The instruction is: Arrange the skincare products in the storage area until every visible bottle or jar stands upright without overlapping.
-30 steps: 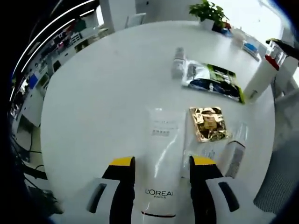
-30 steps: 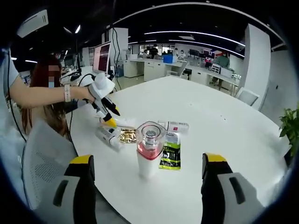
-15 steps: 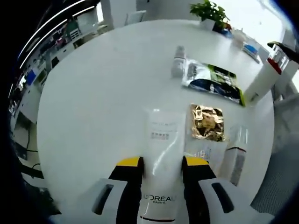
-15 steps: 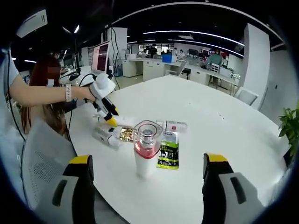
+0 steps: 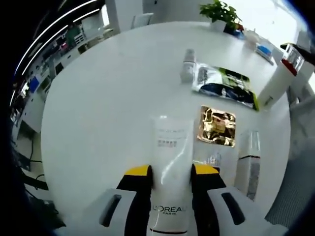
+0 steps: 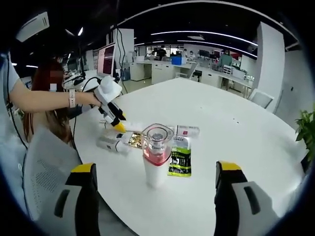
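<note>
Left gripper view: left gripper [image 5: 170, 173] jaws pinch the white L'Oréal tube [image 5: 170, 169] at lower centre; right gripper [image 6: 153, 169] gapes wide, holding nothing.

A white L'Oréal tube [image 5: 170, 167] runs out past the bottom edge of the left gripper view, its lower end hidden between the yellow-tipped jaws of the left gripper [image 5: 170, 173], and the small print on its upper label is too fine to read. At the right edge, a white bottle with a red band [image 5: 281, 78] is partly cut off. In the right gripper view, the sachets and tubes [image 6: 115, 142] behind the clear-capped white bottle [image 6: 156, 156] overlap and blur together, and the bottle hides part of the green sachet [image 6: 179, 160].
</note>
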### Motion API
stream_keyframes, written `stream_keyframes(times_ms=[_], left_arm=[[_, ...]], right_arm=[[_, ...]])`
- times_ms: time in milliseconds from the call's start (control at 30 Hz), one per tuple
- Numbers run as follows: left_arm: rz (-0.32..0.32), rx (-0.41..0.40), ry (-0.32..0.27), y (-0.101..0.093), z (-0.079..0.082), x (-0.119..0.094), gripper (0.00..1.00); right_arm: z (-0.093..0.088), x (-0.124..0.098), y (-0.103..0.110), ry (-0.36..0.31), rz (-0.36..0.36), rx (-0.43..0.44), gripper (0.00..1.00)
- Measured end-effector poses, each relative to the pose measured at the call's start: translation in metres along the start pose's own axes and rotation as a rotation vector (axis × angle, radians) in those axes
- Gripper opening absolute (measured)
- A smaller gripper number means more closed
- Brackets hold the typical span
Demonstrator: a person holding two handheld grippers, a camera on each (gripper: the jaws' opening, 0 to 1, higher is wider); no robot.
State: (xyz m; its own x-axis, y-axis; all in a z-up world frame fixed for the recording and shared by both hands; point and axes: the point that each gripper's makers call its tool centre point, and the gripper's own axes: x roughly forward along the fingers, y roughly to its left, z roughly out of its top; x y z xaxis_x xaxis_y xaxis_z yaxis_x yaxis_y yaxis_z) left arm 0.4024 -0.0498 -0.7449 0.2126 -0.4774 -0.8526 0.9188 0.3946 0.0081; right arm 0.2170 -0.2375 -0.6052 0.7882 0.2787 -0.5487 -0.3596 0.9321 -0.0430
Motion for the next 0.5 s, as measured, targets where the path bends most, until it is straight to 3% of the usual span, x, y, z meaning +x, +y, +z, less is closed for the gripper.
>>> stream_keyframes(times_ms=[500], left_arm=[[0.033,-0.03,-0.053,0.0011,0.001,-0.005,0.18]], right_arm=[[0.0014,-0.001,0.0008,-0.02,-0.004,0.021,0.99]])
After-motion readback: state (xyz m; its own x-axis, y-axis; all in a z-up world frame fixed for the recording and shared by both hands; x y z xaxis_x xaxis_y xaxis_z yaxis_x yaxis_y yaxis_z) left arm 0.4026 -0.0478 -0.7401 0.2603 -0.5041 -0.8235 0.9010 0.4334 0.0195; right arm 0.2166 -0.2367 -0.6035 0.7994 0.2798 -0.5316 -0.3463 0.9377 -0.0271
